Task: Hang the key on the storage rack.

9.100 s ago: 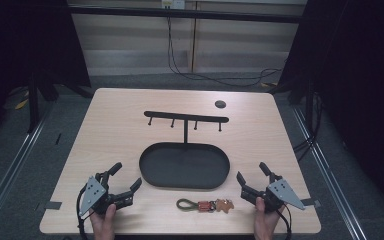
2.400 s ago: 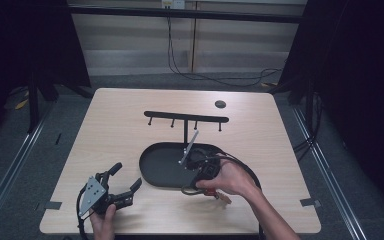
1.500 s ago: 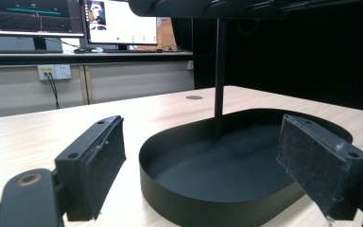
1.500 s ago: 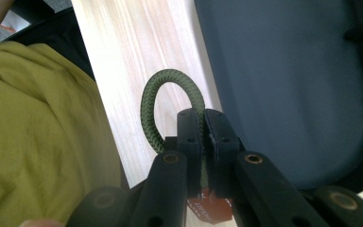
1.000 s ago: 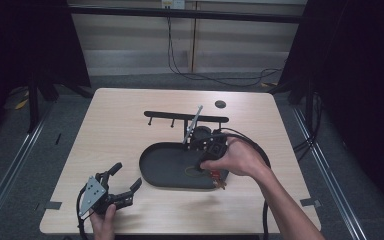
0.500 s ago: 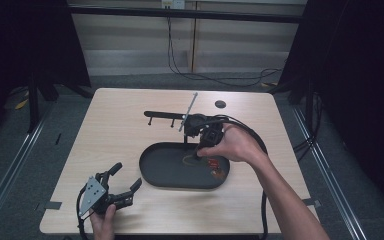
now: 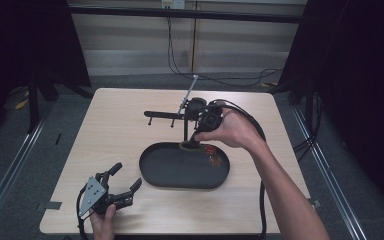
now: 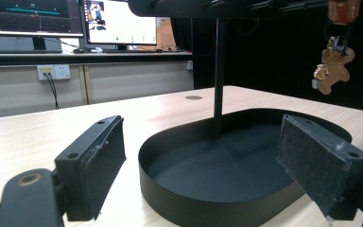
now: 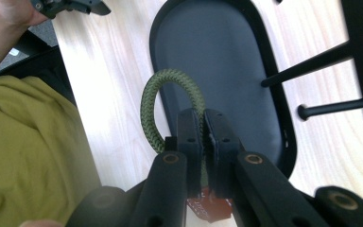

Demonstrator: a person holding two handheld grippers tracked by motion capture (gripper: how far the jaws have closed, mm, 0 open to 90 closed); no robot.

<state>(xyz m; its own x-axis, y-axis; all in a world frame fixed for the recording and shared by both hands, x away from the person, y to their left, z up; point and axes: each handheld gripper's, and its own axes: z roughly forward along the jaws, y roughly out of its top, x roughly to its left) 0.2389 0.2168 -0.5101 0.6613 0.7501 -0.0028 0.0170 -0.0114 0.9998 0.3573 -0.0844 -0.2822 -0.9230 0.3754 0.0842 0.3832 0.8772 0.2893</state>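
Green cord loop (image 9: 170, 106) pinched between right fingers (image 9: 189, 137).

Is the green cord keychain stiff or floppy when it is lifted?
Probably both: the green cord loop keeps its arch above the right gripper, so it seems fairly stiff. The bear charm dangles freely and would likely swing. It looks light.

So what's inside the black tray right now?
The black tray holds just the stand's post, rising from its floor. The keychain hangs in the air above it. The near wall hides a strip of floor.
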